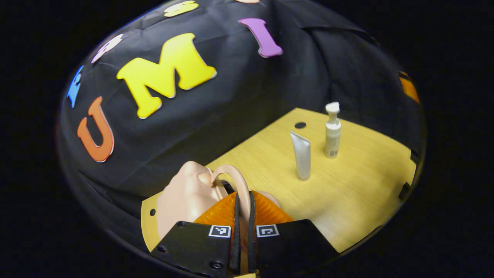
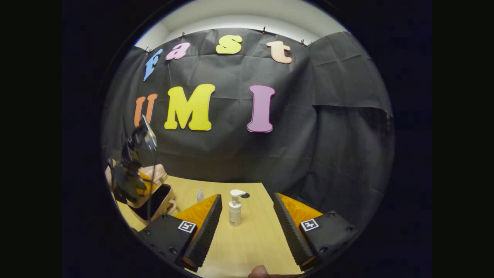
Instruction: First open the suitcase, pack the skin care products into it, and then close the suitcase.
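At the far left of the counter point(image 1: 347, 193) sits the small peach suitcase point(image 1: 185, 197), and in the left gripper view the left gripper point(image 1: 243, 208) has its fingers point(image 1: 216, 212) drawn almost together on the suitcase's curved handle point(image 1: 235, 181), which runs down into the narrow slit between them; both appear to press on it. In the right gripper view the same suitcase point(image 2: 152, 193) shows at the left edge with its lid lifted off the dark inside, the left gripper point(image 2: 135, 173) over it. Moving right in the left gripper view, a white tube point(image 1: 301, 154) stands on its cap on the bare wood, well apart from the suitcase, and just beyond it to the right stands a white pump bottle point(image 1: 332, 133), upright, close to the tube but not touching. A small dark hole point(image 1: 300, 125) lies in the counter behind them. In the right gripper view the right gripper point(image 2: 247, 216) hangs with its fingers point(image 2: 204, 224) spread wide; the pump bottle point(image 2: 234, 210) stands on the counter point(image 2: 251, 243) farther off between them, nearer the left finger, touched by neither. The tube point(image 2: 200, 194) peeks out behind that left finger.
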Demonstrator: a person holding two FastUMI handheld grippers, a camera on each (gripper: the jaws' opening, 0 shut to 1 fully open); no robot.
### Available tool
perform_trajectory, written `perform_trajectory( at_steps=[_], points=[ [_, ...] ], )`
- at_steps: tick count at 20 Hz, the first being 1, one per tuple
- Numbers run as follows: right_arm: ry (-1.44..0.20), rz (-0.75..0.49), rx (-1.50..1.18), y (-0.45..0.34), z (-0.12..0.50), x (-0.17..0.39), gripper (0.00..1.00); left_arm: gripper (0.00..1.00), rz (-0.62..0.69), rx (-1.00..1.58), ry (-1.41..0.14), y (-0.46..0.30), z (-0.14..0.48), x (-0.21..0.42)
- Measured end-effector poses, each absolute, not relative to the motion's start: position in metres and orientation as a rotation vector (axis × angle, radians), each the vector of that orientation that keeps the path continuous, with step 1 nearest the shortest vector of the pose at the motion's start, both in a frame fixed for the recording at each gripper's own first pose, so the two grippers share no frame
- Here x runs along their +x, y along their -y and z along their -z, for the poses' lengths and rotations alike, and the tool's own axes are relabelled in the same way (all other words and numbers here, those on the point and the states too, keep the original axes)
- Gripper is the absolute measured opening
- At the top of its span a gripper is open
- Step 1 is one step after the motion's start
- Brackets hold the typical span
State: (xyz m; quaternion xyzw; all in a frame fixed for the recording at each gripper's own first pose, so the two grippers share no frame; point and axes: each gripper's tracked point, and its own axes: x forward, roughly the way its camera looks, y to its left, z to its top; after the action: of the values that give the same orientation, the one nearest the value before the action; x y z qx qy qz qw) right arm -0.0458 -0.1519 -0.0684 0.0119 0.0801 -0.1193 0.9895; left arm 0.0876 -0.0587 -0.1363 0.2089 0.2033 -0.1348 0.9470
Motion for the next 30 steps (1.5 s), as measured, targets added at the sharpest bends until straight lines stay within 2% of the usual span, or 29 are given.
perform_trajectory(
  at_steps=[2, 5, 8, 10, 14, 19, 20, 22, 26, 27, 28, 30],
  points=[
    [-0.136, 0.219, 0.012, 0.138, 0.053, -0.038, 0.77, 0.08, 0.209, 0.319, -0.328, 0.016, 0.089, 0.088],
    [-0.094, 0.180, -0.015, 0.114, 0.028, -0.025, 0.79, 0.05, 0.054, 0.167, -0.222, -0.092, 0.033, 0.085],
    [-0.075, 0.132, -0.047, 0.083, 0.010, -0.013, 0.77, 0.04, -0.131, 0.109, -0.170, -0.225, 0.027, 0.081],
    [-0.065, 0.100, -0.088, 0.062, 0.004, -0.007, 0.79, 0.04, -0.224, 0.093, -0.194, -0.300, 0.050, 0.073],
    [-0.110, 0.090, -0.153, 0.036, 0.014, 0.002, 0.80, 0.04, -0.288, -0.004, -0.295, -0.386, 0.115, 0.067],
    [-0.158, 0.069, -0.221, 0.005, 0.025, 0.002, 0.77, 0.04, -0.209, -0.211, -0.460, -0.416, 0.234, 0.078],
    [-0.170, 0.066, -0.238, 0.001, 0.028, 0.003, 0.80, 0.04, -0.198, -0.240, -0.503, -0.416, 0.258, 0.075],
    [-0.181, 0.058, -0.244, -0.005, 0.029, 0.006, 0.80, 0.05, -0.202, -0.267, -0.568, -0.419, 0.287, 0.071],
    [-0.184, 0.054, -0.223, -0.008, 0.032, 0.006, 0.79, 0.20, -0.244, -0.221, -0.590, -0.429, 0.294, 0.068],
    [-0.183, 0.052, -0.215, -0.007, 0.034, 0.005, 0.79, 0.36, -0.256, -0.202, -0.591, -0.431, 0.287, 0.065],
    [-0.179, 0.054, -0.210, -0.006, 0.034, 0.004, 0.78, 0.55, -0.258, -0.198, -0.574, -0.428, 0.277, 0.063],
    [-0.174, 0.063, -0.183, 0.001, 0.034, 0.004, 0.77, 0.85, -0.254, -0.187, -0.514, -0.415, 0.242, 0.059]
  ],
)
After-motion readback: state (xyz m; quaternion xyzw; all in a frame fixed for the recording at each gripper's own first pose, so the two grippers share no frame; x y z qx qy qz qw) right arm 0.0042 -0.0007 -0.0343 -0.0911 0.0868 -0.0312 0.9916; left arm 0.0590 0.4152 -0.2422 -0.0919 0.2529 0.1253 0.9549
